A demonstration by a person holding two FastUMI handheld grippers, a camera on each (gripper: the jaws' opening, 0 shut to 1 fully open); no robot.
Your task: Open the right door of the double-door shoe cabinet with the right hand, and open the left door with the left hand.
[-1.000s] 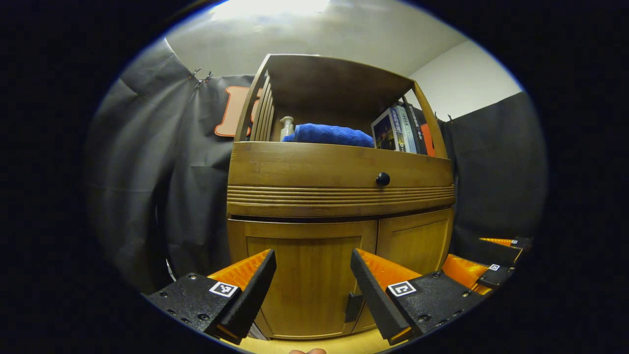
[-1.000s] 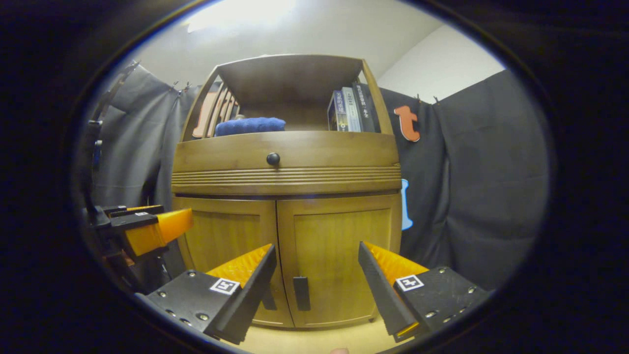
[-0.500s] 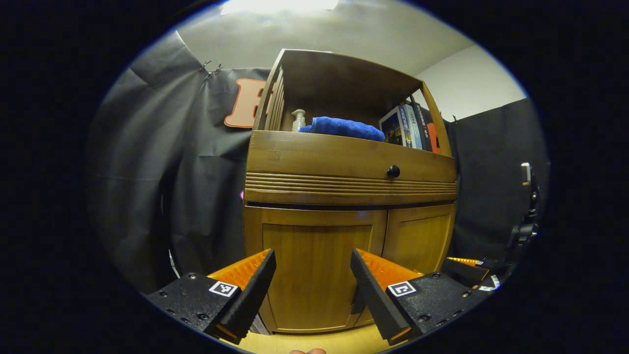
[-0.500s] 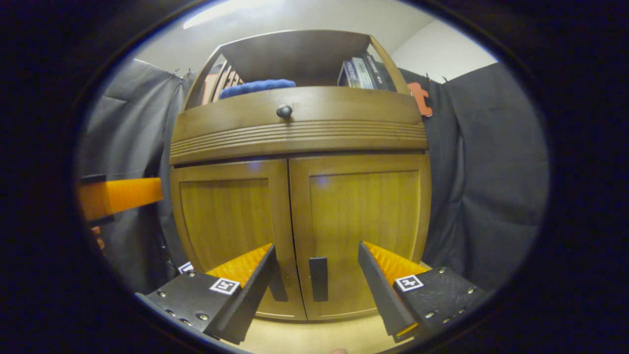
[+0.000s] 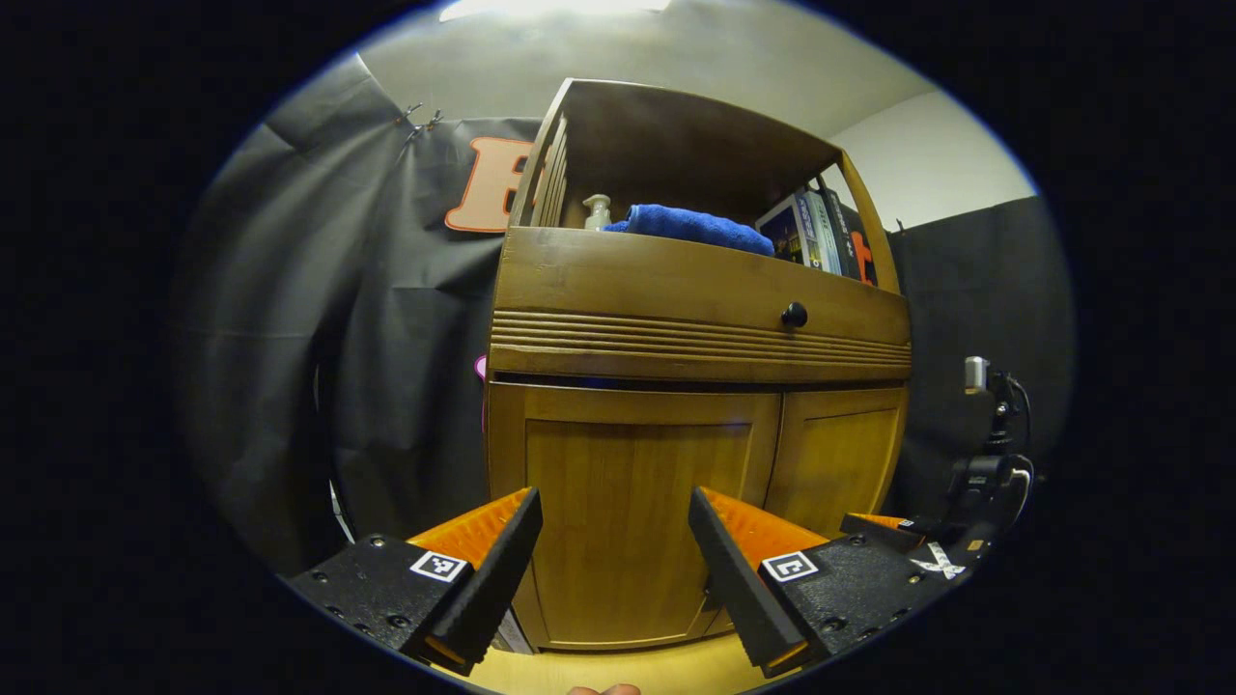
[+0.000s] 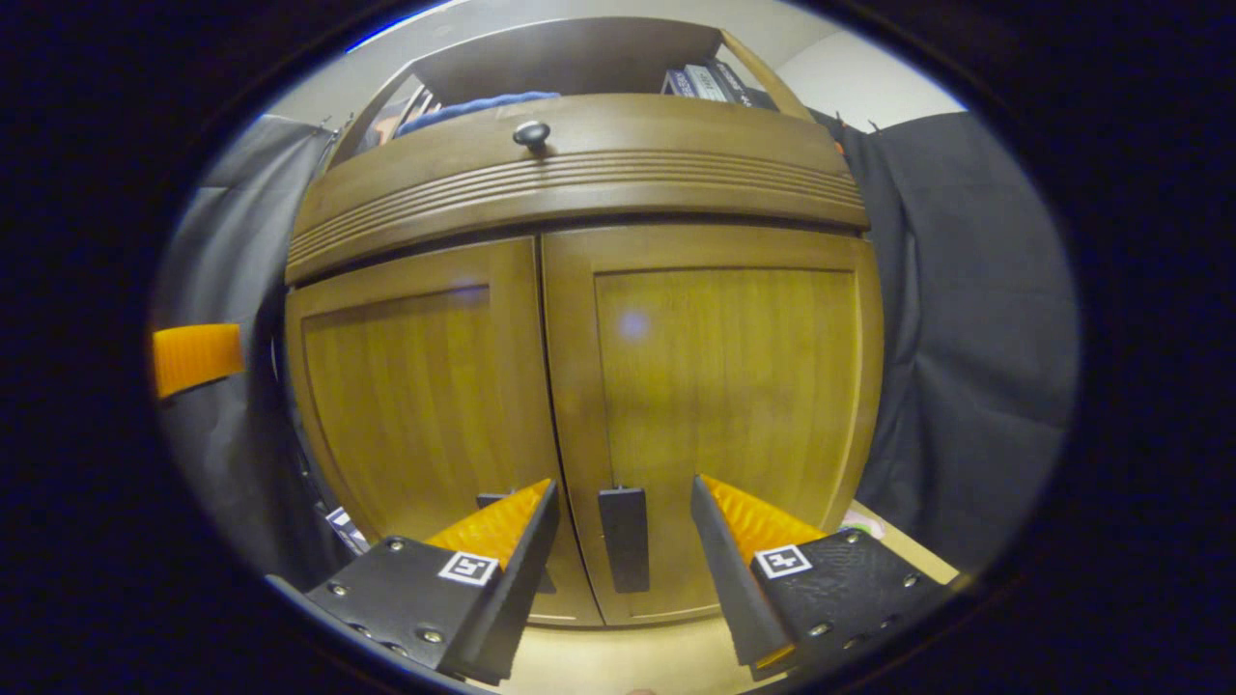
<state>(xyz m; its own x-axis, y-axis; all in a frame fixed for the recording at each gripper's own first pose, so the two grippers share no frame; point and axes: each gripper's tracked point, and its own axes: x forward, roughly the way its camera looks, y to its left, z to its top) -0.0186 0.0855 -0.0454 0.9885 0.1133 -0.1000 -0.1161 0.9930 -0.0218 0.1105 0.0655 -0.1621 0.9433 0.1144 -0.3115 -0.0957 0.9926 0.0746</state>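
Right now the shoe cabinet (image 6: 579, 319) fills the middle of the right gripper view, both doors flat and closed. Its right door (image 6: 715, 386) sits at about 1 o'clock from the right gripper (image 6: 626, 569), and that door's dark upright handle (image 6: 624, 537) stands between the fingers, which are spread wide with neither one touching it. The left door (image 6: 415, 396) lies at 11 o'clock, its own handle partly hidden behind the left-hand finger (image 6: 507, 526).

Over in the left gripper view, the left gripper (image 5: 616, 569) faces the left door (image 5: 637, 521) head-on at 12 o'clock, jaws wide and holding nothing, apart from the wood. The right door (image 5: 835, 463) falls off toward 2 o'clock. Part of the other gripper (image 5: 888, 526) shows low at 3 o'clock, near the cabinet's right corner.

Above the doors runs a drawer front with a round dark knob (image 5: 794, 315). On the open shelf at the top: a pump bottle (image 5: 597, 210), a folded blue towel (image 5: 695, 227) and a row of books (image 5: 821, 232). Yellowish floor (image 6: 628, 661) shows under the cabinet, and a dark stand with a small device (image 5: 985, 454) waits off at 3 o'clock.
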